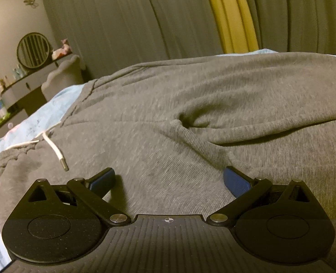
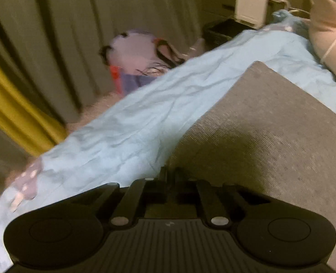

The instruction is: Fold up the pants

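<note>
Grey sweatpants (image 1: 190, 113) lie spread on a light blue bedsheet (image 1: 54, 107), with a white drawstring (image 1: 54, 150) at the waistband on the left. My left gripper (image 1: 169, 179) is open just above the fabric near the waist, its blue pads (image 1: 235, 180) wide apart and holding nothing. In the right wrist view a grey pant leg (image 2: 270, 125) stretches away over the sheet (image 2: 133, 125). My right gripper (image 2: 171, 177) is shut on the pant leg's edge, fingers pressed together.
Grey and yellow curtains (image 1: 168, 11) hang behind the bed. A dresser with a round mirror (image 1: 32, 50) stands at the left. In the right wrist view, a purple bag (image 2: 136, 54) sits on the floor and a pillow (image 2: 329, 22) lies at the upper right.
</note>
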Tool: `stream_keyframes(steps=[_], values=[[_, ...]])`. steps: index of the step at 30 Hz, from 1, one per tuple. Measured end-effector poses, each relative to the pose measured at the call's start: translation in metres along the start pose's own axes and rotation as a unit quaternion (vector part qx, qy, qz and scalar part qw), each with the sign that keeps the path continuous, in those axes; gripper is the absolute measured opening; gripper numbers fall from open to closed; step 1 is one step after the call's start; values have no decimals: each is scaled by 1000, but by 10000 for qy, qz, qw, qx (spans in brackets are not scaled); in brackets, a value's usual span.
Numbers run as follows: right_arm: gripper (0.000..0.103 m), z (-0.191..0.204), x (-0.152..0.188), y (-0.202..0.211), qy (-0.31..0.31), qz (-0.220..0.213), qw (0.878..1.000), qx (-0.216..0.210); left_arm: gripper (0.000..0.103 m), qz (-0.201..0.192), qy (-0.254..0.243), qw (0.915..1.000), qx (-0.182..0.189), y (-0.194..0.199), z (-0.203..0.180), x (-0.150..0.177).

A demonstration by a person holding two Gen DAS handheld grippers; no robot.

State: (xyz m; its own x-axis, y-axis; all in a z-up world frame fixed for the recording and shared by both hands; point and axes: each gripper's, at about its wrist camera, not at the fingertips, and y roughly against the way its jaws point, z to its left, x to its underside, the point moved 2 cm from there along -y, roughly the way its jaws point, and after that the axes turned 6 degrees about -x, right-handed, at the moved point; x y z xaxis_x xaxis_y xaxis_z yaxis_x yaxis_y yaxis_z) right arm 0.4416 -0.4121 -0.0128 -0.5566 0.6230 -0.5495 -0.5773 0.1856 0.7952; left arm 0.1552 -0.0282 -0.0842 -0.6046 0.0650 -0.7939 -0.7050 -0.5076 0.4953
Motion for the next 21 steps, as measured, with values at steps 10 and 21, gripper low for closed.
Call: stream_keyframes(steps=[10,21], values=[[2,-77,61,159,89,-940,9832,-1560,103,-18,-35,10000,-65,3,0,-1],[6,-205,226,229,-670,-449,9919,-984,103,379,406,9981,270,1,17,-6]])
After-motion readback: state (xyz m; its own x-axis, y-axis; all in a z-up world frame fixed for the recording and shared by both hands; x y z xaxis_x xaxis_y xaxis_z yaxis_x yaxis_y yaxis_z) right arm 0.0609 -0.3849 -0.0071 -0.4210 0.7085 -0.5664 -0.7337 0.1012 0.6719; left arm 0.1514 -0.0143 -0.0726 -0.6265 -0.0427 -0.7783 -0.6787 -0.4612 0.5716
